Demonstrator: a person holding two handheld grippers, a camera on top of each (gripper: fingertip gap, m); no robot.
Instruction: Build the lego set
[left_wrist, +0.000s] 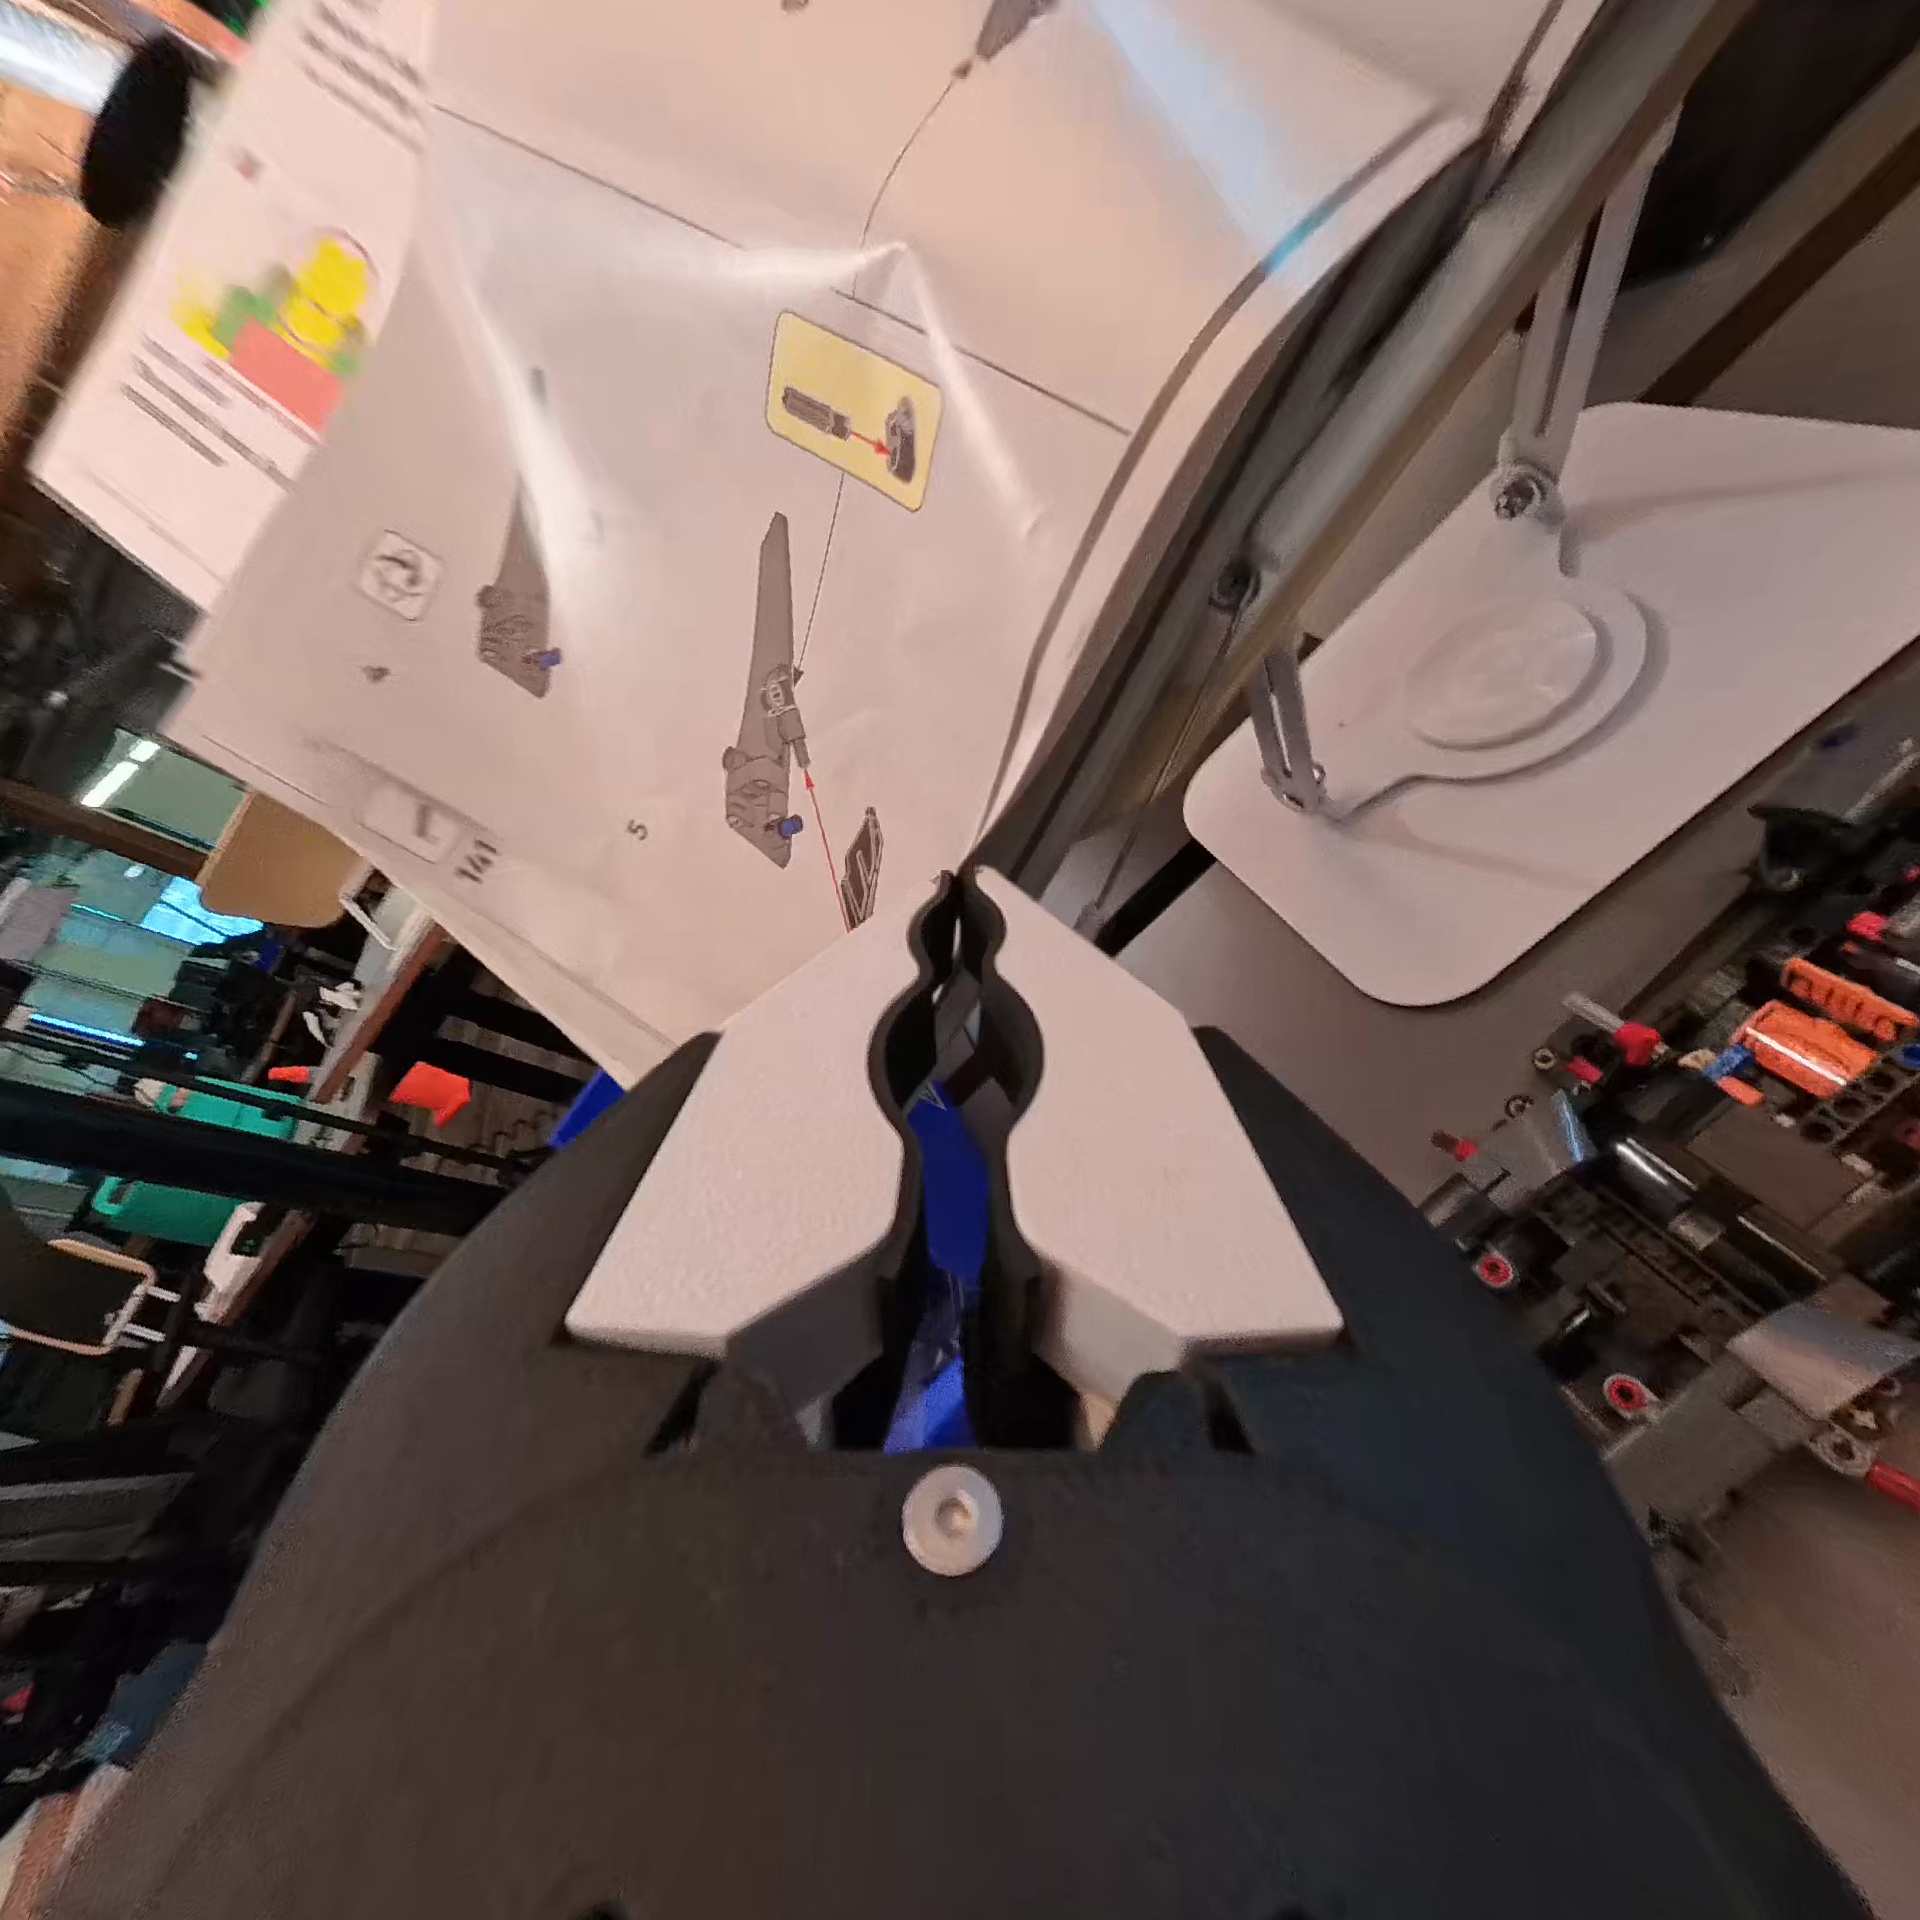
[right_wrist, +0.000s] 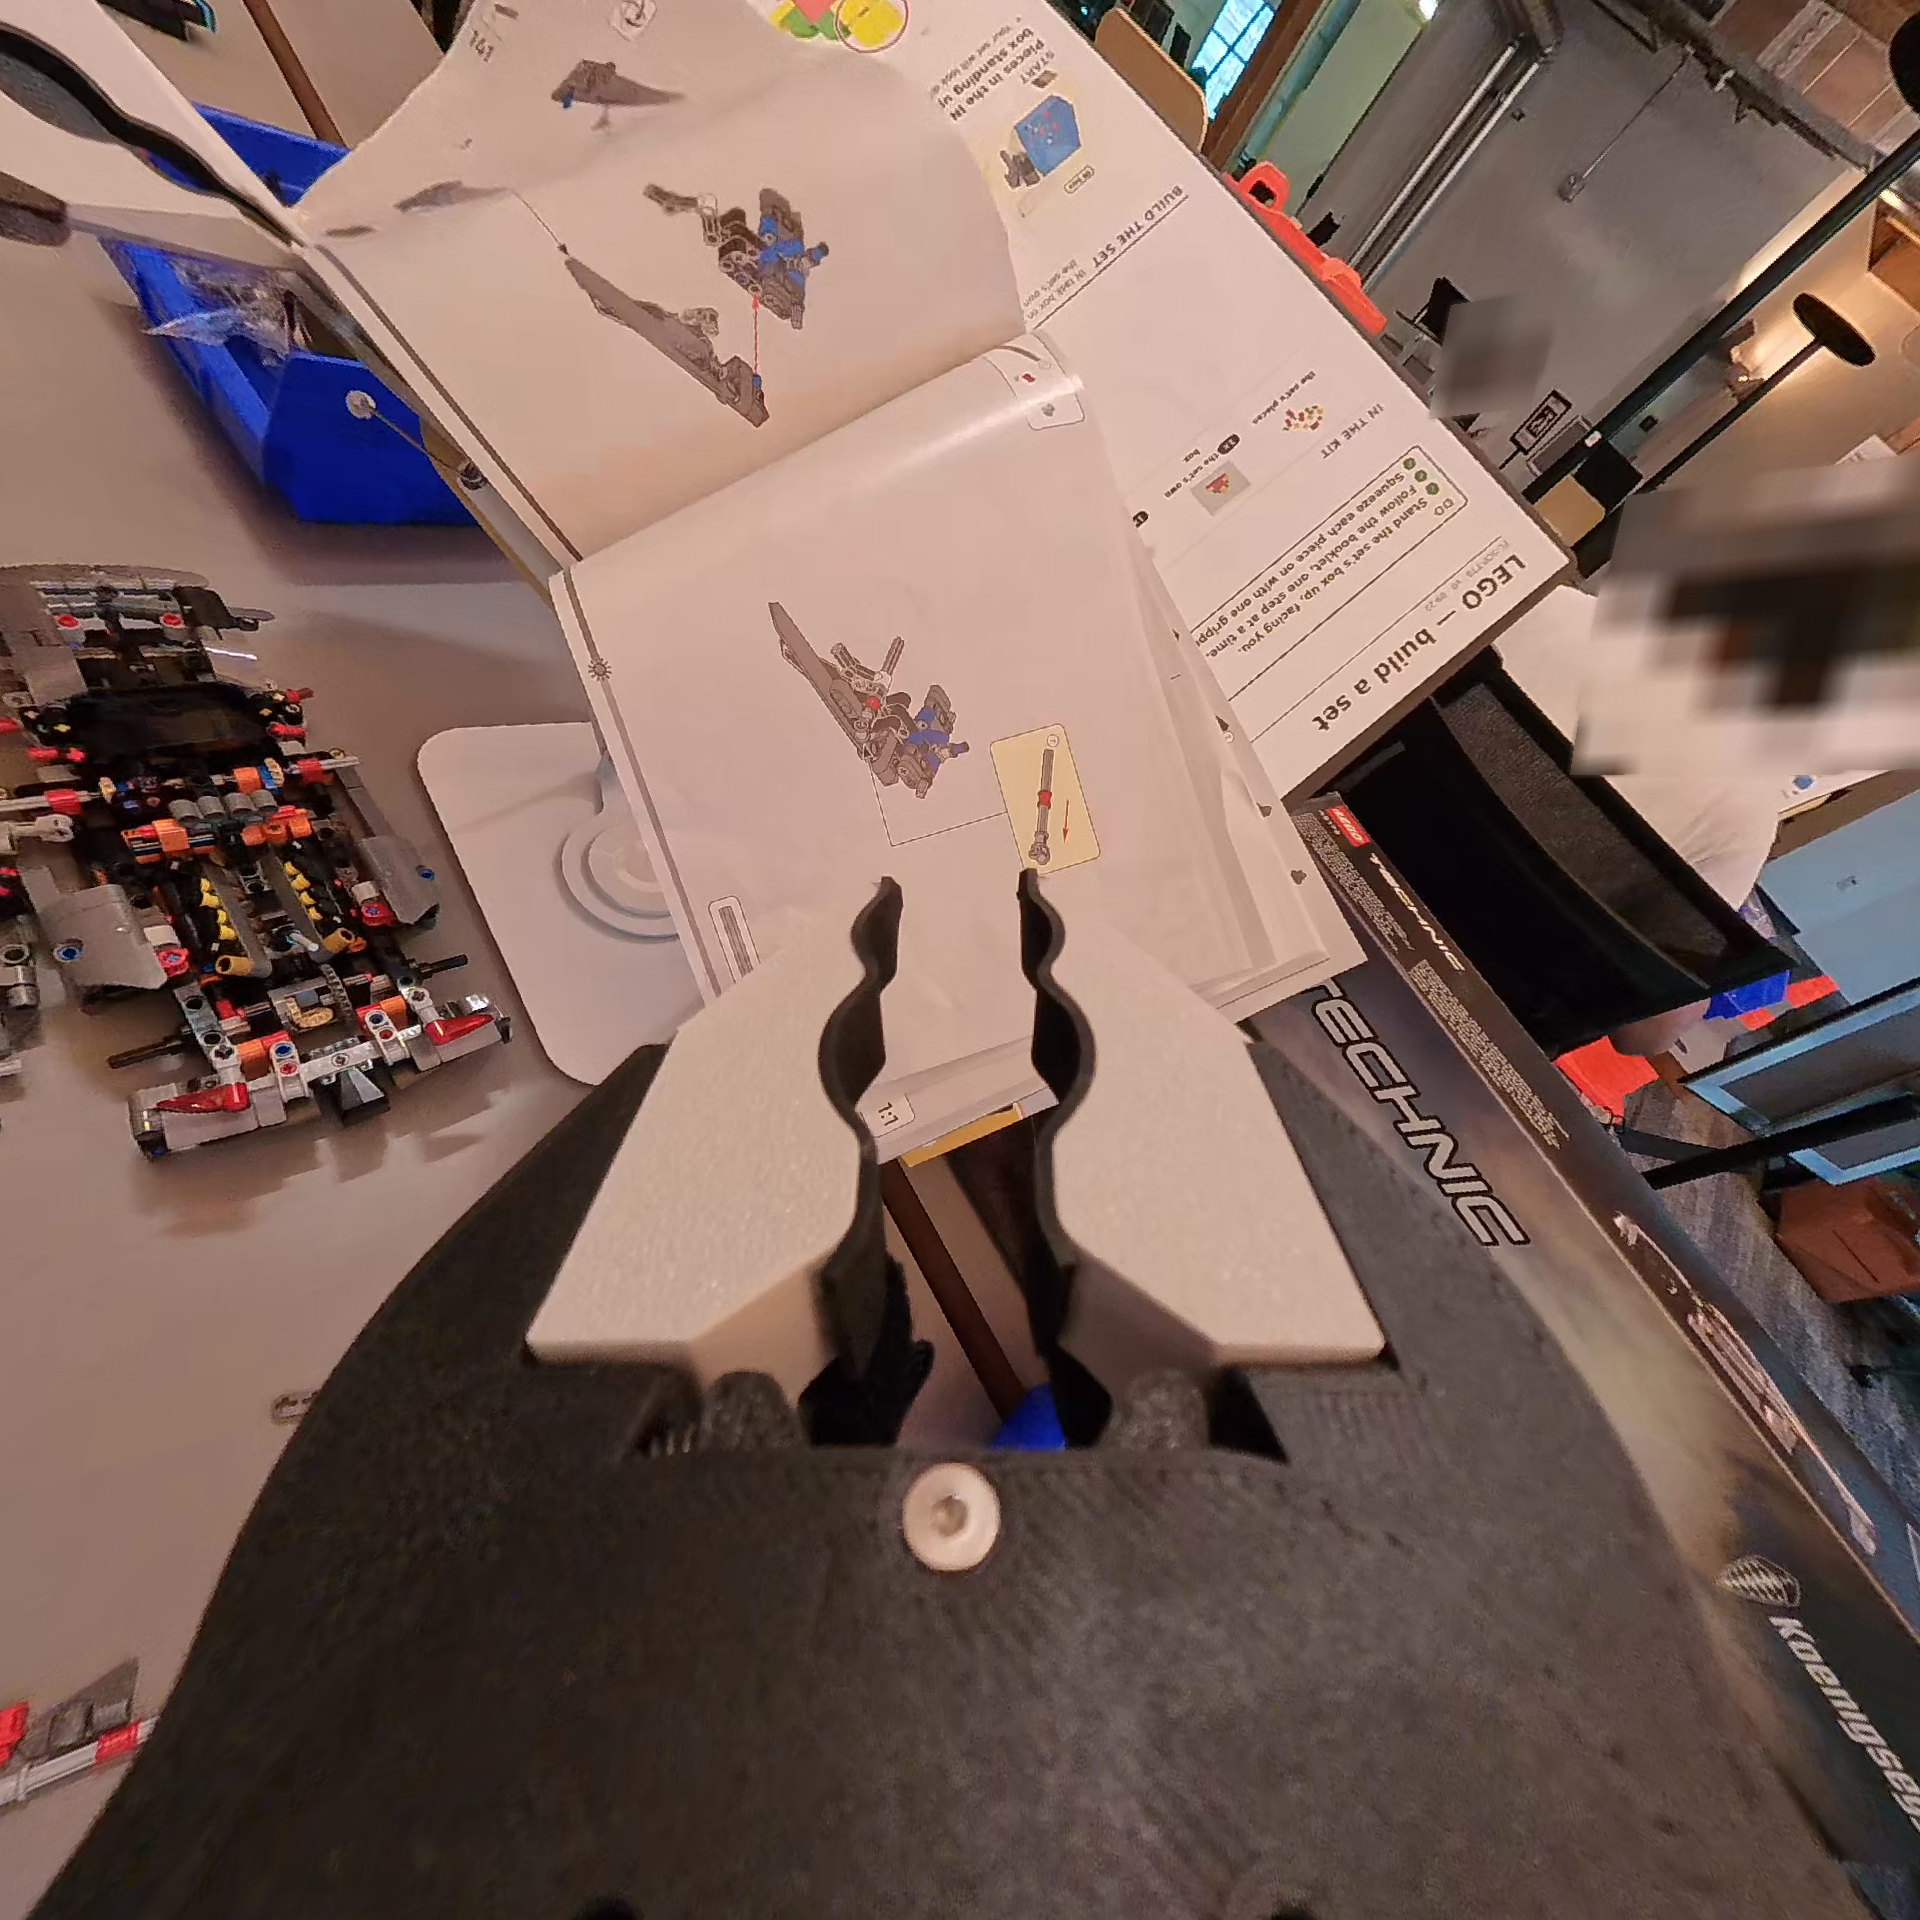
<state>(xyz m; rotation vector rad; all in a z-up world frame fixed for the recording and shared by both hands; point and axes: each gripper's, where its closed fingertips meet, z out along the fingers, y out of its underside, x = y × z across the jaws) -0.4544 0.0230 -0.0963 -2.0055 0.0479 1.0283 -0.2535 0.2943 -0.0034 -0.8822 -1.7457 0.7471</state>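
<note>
My left gripper (left_wrist: 956, 883) is shut on the edge of a page (left_wrist: 623, 520) of the instruction booklet and holds it lifted and curled. The right wrist view shows this gripper at the top left (right_wrist: 296, 231), pinching the same page (right_wrist: 675, 260). My right gripper (right_wrist: 958, 883) is open and empty, with its tips just above the booklet's flat open page (right_wrist: 883, 675). The partly built lego model (right_wrist: 208, 883), black and grey with orange and red parts, lies on the table to the left. It also shows in the left wrist view (left_wrist: 1714, 1143).
The booklet leans on a white stand with a flat base (right_wrist: 499, 831). A blue bin (right_wrist: 312, 436) stands behind it at the left. The black set box (right_wrist: 1507, 1195) and a white printed card (right_wrist: 1299, 468) are at the right. A small grey and red sub-assembly (right_wrist: 73, 1735) lies near the front left. Spacing between my two grippers at the tips: around 35 centimeters. It is some 25 centimeters from my left tips to the partly built lego model (right_wrist: 208, 883).
</note>
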